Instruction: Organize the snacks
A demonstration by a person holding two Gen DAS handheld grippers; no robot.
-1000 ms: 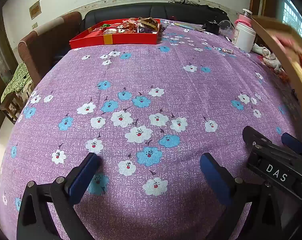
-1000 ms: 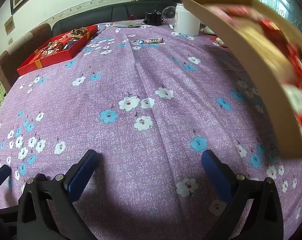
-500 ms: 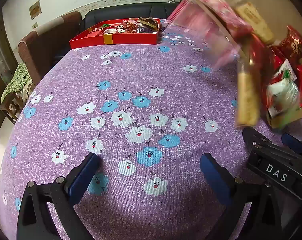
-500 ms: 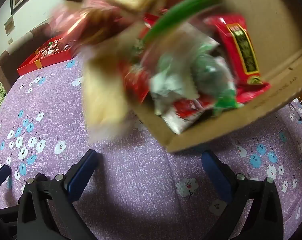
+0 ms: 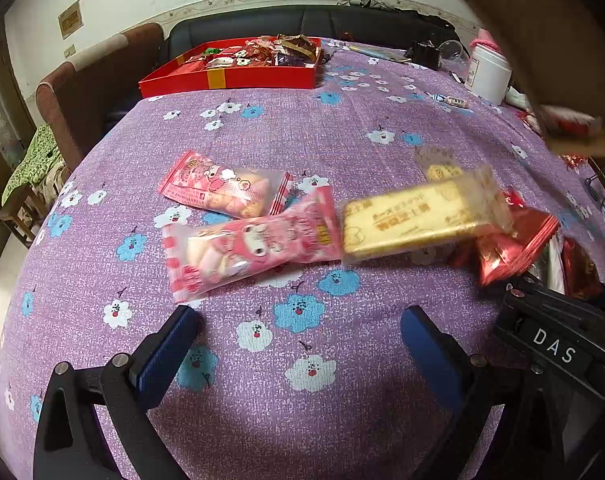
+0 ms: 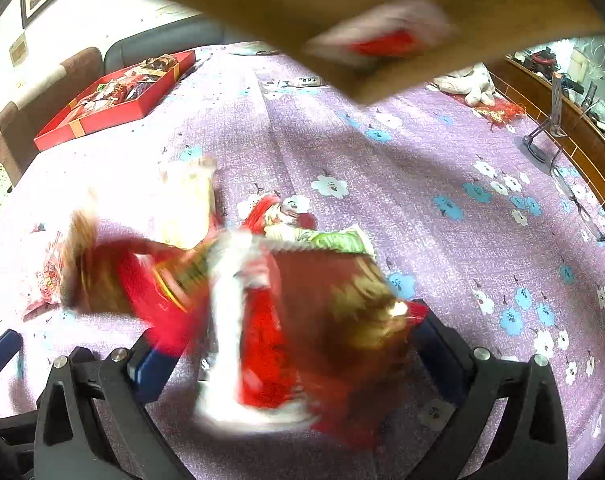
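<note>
Several snack packets lie scattered on the purple flowered tablecloth (image 5: 262,128). In the left wrist view two pink packets (image 5: 226,188) (image 5: 250,246), a yellow biscuit packet (image 5: 414,218) and red packets (image 5: 514,246) lie just ahead of my open, empty left gripper (image 5: 298,340). In the right wrist view blurred red, gold and green packets (image 6: 270,312) tumble in front of my open right gripper (image 6: 286,344). A tilted cardboard box (image 6: 342,8) hangs above, one packet still in it. A red tray (image 5: 230,68) of snacks sits at the far end.
A white jar (image 5: 486,74) and small items stand at the far right of the table. A brown armchair (image 5: 90,80) and a dark sofa (image 5: 302,24) border the far side. Glasses (image 6: 574,196) lie near the table's right edge.
The cardboard box swung in from the right, tipped over the table and spilled its snack packets onto the cloth in front of both grippers. Neither gripper moved.
</note>
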